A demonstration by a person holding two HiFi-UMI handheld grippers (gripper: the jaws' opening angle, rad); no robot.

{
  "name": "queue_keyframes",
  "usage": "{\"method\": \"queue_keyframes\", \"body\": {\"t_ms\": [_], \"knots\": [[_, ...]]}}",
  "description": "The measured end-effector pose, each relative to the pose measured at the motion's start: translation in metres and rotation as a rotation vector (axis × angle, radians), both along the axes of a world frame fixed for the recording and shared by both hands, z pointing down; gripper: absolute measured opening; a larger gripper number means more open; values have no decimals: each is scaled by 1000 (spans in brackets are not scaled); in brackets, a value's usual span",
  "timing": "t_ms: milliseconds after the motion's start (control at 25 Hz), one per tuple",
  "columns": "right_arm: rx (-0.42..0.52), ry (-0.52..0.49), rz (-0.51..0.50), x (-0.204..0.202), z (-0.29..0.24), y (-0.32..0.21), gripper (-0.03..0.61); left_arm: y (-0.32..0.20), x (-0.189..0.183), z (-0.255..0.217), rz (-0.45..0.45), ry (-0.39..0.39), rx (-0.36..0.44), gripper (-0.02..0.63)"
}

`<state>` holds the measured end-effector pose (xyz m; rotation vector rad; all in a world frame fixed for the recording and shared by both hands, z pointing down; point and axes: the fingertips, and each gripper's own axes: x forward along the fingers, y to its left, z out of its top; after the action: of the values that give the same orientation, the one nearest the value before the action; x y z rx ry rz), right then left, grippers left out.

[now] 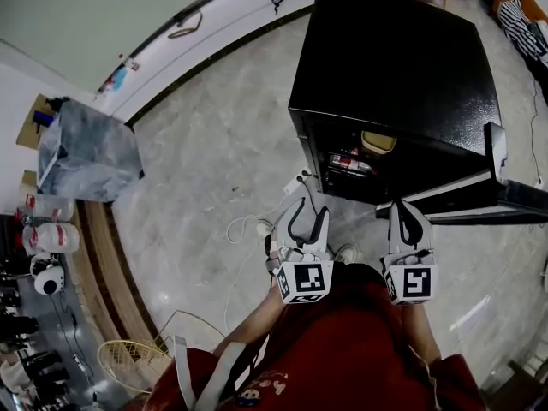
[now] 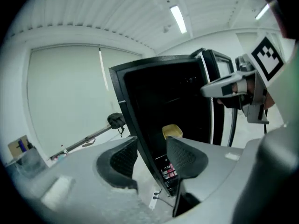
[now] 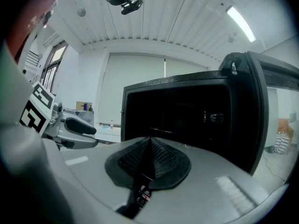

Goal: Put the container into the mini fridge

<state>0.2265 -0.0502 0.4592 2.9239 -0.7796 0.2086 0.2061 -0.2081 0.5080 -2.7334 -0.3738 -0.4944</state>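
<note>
Container [image 1: 378, 141] sits inside the mini fridge [image 1: 394, 67], on the shelf above the cans [image 1: 347, 163]. Your left gripper [image 1: 310, 214] has fingers apart, empty; right gripper [image 1: 408, 217] fingers together, empty. Door [image 1: 501, 197] is open: slam it and the container may shift. Mind the cable [image 1: 298, 181] on the floor.

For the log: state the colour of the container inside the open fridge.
Yellow; the container shows best in the left gripper view.

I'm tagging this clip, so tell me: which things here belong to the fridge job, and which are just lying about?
Job: fridge, its open door, container inside it, left claw open, right claw shut.
Lying about: cans, cable, grey bag, wire basket.
</note>
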Motion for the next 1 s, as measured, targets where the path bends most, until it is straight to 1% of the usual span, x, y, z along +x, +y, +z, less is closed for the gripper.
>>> {"method": "queue_keyframes", "body": {"t_ms": [160, 240, 400, 520, 600, 720, 800, 880, 1000], "knots": [[-8, 36, -41, 2, -10, -11, 0, -6, -3, -36, -20, 142, -133, 201], [-14, 49, -69, 1, -15, -18, 0, -10, -5, -47, -46, 171, -184, 201], [-27, 78, -108, -1, -26, -26, 0, -16, -8, -57, -97, 214, -232, 201], [-42, 93, -118, 0, -31, -26, 0, -23, -9, -57, -148, 220, -273, 201], [-55, 99, -118, -2, -32, -25, 0, -26, -11, -57, -164, 221, -285, 199], [-54, 96, -90, -3, -32, -19, 0, -27, -12, -57, -144, 228, -274, 196], [-49, 84, -72, -4, -31, -15, 0, -24, -13, -55, -130, 213, -282, 189], [-49, 81, -67, -6, -32, -15, 0, -22, -14, -54, -115, 204, -278, 175], [-44, 89, -54, -6, -35, -16, 0, -21, -13, -58, -101, 211, -279, 152]]}}
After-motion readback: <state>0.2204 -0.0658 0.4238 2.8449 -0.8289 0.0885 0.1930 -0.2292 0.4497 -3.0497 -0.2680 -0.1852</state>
